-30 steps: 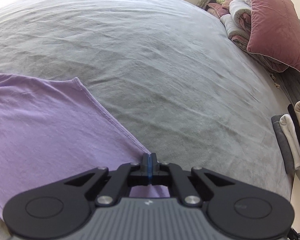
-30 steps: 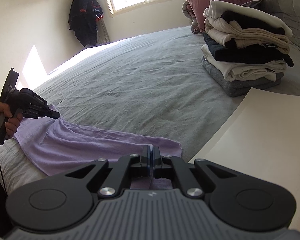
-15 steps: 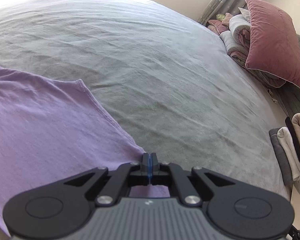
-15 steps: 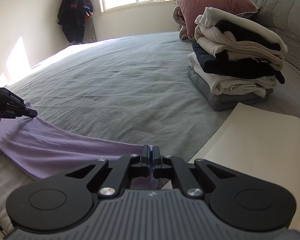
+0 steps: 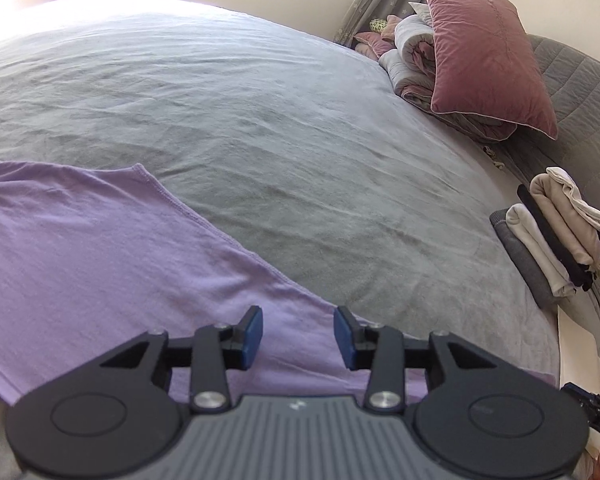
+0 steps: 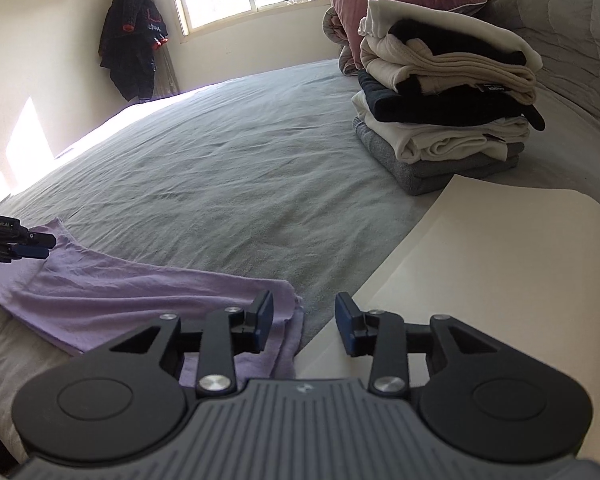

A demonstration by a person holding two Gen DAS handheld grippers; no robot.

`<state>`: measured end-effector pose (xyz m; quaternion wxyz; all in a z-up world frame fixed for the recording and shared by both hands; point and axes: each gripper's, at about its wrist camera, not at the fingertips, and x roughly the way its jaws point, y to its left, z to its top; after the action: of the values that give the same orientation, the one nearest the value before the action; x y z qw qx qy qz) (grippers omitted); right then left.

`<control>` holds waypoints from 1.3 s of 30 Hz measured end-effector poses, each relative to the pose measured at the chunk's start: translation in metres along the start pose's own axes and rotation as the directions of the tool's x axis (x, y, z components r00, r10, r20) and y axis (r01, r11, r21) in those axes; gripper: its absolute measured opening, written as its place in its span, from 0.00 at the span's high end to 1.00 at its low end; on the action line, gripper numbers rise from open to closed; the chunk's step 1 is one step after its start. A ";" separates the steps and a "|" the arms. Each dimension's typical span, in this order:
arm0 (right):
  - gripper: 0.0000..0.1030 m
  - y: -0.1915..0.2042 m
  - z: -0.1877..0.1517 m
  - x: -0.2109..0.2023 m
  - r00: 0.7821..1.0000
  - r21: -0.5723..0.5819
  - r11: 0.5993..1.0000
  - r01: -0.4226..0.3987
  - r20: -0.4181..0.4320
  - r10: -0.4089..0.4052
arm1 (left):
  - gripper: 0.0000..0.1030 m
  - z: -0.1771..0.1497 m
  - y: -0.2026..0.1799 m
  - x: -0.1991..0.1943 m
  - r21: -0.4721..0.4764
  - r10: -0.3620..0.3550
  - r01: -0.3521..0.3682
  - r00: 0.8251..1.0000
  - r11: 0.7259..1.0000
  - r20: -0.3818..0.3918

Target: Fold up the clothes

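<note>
Bed, mid-fold | my left tongs (image 5: 298, 334) and right tongs (image 6: 304, 324) opening, nothing clamped | lilac shirt (image 5: 100, 248) lies toward nine o'clock | risk: loosened hem snags, fold slumps

A second ago both grippers were pinched shut on the thin purple cotton shirt (image 5: 112, 248). Now the black left gripper with blue pads (image 5: 298, 338) has let go and its jaws are opening, with the shirt lying flat under the gap. The black right gripper with blue pads (image 6: 304, 328) has let go too and its jaws are opening. The shirt's corner lies loose by its left pad. The shirt was pulled up between them before; now it rests on the bed.
</note>
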<state>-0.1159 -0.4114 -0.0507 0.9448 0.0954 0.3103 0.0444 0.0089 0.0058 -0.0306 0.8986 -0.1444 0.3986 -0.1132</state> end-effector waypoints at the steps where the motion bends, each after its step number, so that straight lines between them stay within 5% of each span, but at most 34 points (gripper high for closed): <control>1: 0.63 0.000 0.000 -0.002 1.000 0.020 1.000 0.010 -0.009 -0.009 | 0.61 -0.005 -0.003 -0.004 0.018 -0.015 0.015 1.000 1.000 0.001; 7: 0.63 0.007 0.001 -0.021 0.999 0.148 0.989 0.021 -0.049 -0.014 | 0.61 -0.031 -0.025 -0.031 0.174 -0.096 0.090 0.995 0.981 0.025; 14: 0.63 0.018 -0.025 -0.049 0.999 0.348 0.937 0.002 -0.042 0.013 | 0.61 -0.068 -0.035 -0.050 0.391 -0.189 0.172 0.982 0.904 0.005; 19: 0.63 0.057 -0.034 -0.051 0.998 0.258 0.965 -0.054 -0.014 0.060 | 0.61 -0.081 -0.015 -0.069 0.436 -0.197 0.169 0.980 0.884 0.019; 26: 0.63 0.108 -0.038 -0.030 0.991 0.162 0.980 -0.116 -0.048 0.126 | 0.47 -0.088 0.009 -0.089 0.587 -0.086 0.073 0.996 0.806 -0.006; 29: 0.63 0.136 -0.041 -0.024 0.985 0.110 0.981 -0.159 -0.055 0.166 | 0.47 -0.085 0.029 -0.091 0.560 -0.077 0.070 0.997 0.826 -0.011; 32: 0.63 0.164 -0.043 -0.017 0.974 0.046 0.975 -0.217 -0.062 0.219 | 0.47 -0.074 0.044 -0.082 0.501 -0.128 0.147 0.989 0.853 -0.071; 39: 0.63 0.227 -0.048 0.002 0.951 -0.084 0.949 -0.304 -0.089 0.296 | 0.49 -0.052 0.034 -0.063 0.527 -0.198 0.230 0.973 0.818 -0.117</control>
<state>-0.1487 -0.1821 -0.0422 0.9182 0.0941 0.3250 0.2060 -0.0686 0.0487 -0.0332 0.8727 0.0723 0.3577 -0.3245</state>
